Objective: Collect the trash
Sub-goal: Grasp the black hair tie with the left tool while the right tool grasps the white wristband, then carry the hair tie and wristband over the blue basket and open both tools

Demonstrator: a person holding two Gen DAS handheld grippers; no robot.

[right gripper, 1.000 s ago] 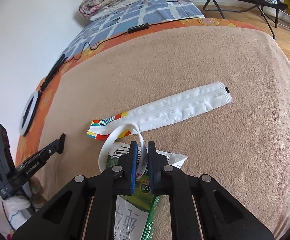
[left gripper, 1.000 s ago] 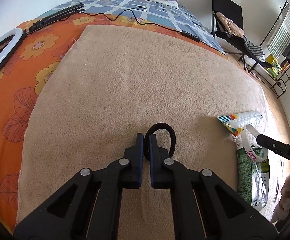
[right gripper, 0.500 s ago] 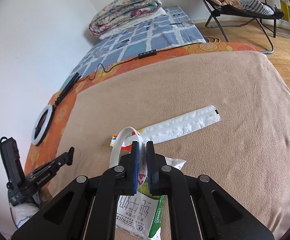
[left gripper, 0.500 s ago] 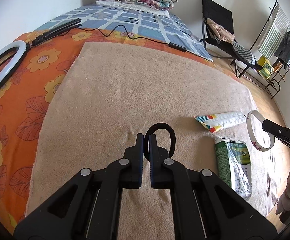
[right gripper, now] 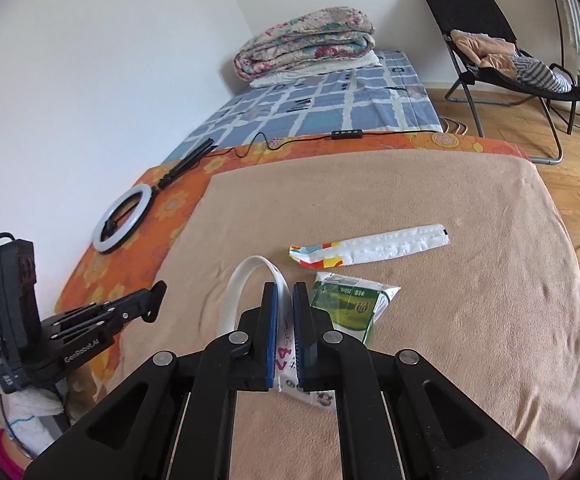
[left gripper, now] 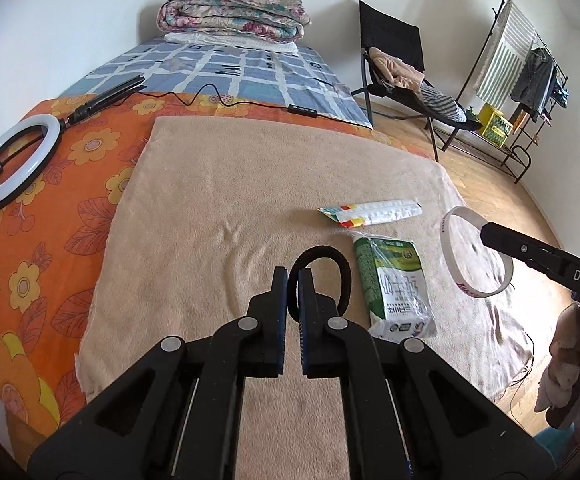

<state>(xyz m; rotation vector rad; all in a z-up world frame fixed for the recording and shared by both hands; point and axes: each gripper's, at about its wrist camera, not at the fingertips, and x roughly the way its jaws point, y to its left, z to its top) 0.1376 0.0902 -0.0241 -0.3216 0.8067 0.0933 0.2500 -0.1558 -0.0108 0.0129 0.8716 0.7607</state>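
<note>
Black band, white band both gripped

Left gripper jaws pinch black hair tie, lower centre. Right gripper jaws pinch white wristband, centre-left. Green carton & long wrapper lie on tan blanket, mid-frame.

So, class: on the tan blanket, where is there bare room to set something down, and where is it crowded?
Free: the wide tan blanket stretch between the orange floral sheet and the colourful wrapper. Crowded: the right side, where the wrapper and green milk pouch lie close together.
</note>
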